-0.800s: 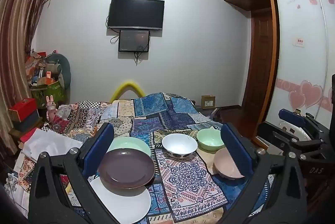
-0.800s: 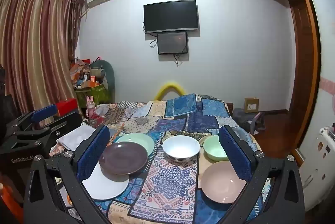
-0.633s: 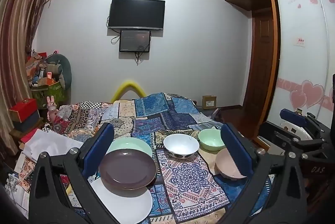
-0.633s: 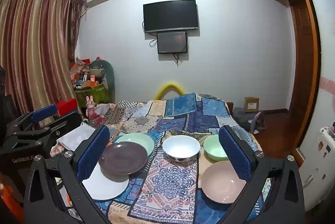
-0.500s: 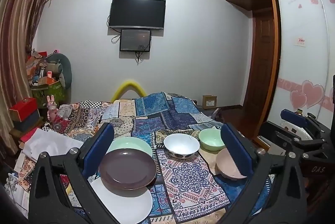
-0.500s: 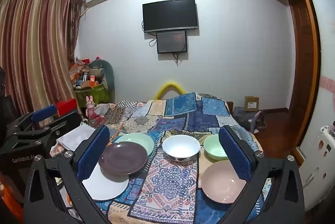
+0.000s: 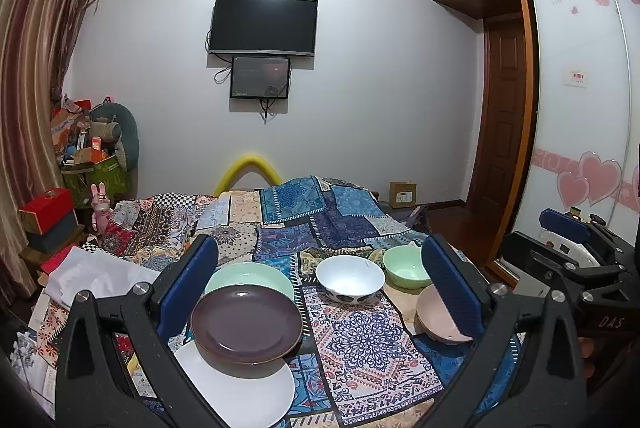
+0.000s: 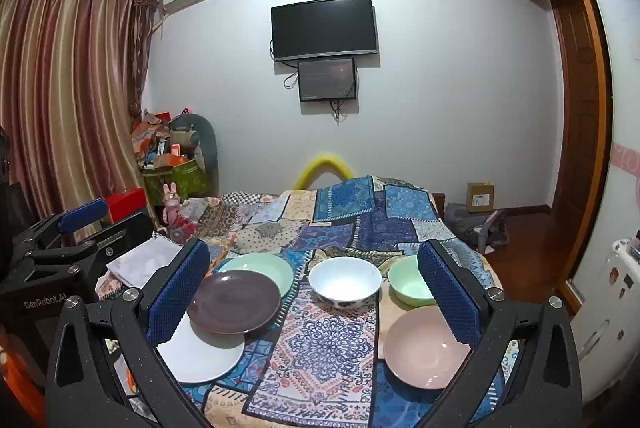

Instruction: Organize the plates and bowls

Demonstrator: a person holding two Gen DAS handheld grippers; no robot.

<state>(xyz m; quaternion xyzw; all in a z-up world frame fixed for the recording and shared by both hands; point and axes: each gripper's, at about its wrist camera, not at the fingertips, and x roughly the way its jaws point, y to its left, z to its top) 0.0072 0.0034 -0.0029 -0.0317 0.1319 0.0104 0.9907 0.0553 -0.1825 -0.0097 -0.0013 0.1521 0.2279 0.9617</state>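
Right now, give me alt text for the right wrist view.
Open right gripper frames a patchwork cloth: brown plate overlapping white plate and green plate; white bowl, green bowl, pink bowl.

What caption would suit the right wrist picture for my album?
Open right claw facing three plates and three bowls on a patchwork cloth.

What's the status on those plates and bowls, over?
Left gripper and right gripper open, empty, short of the dishes. Brown plate overlaps white plate and green plate; three bowls separate. Nothing in the way.
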